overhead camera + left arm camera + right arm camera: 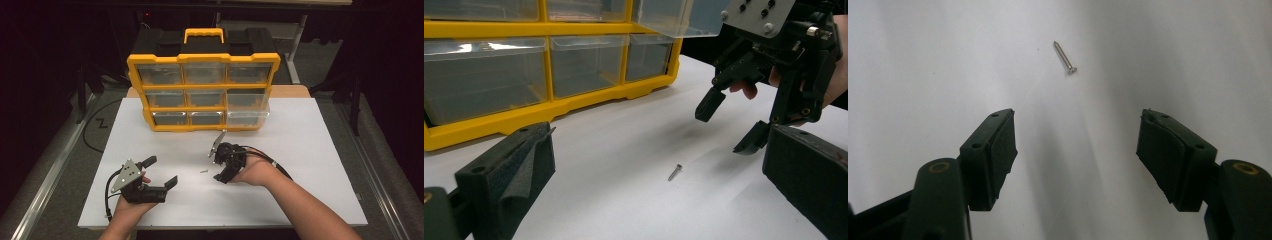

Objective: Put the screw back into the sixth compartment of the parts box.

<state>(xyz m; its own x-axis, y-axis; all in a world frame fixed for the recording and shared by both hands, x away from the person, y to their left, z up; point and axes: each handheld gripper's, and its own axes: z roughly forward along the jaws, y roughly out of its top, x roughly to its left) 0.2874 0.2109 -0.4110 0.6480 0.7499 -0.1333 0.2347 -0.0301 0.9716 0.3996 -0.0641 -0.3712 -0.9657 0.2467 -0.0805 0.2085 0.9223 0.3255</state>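
A small silver screw (203, 171) lies on the white table top (310, 165) between the two grippers. My left gripper (161, 170) is open at the front left, its jaws pointing right toward the screw. My right gripper (216, 170) is open just right of the screw, tilted down at the table. In the left gripper view the screw (675, 172) lies ahead between my left gripper's (659, 150) wide jaws, and the right gripper (730, 125) hovers beyond it. In the right gripper view the screw (1065, 58) lies ahead of my right gripper (1078, 145); nothing is between its jaws.
A yellow organizer (202, 58) with clear drawers stands at the table's back centre. Its middle-right drawer (248, 107) is pulled out toward me, and the same drawer (679, 17) juts forward in the left gripper view. The table's edges run close to my forearms.
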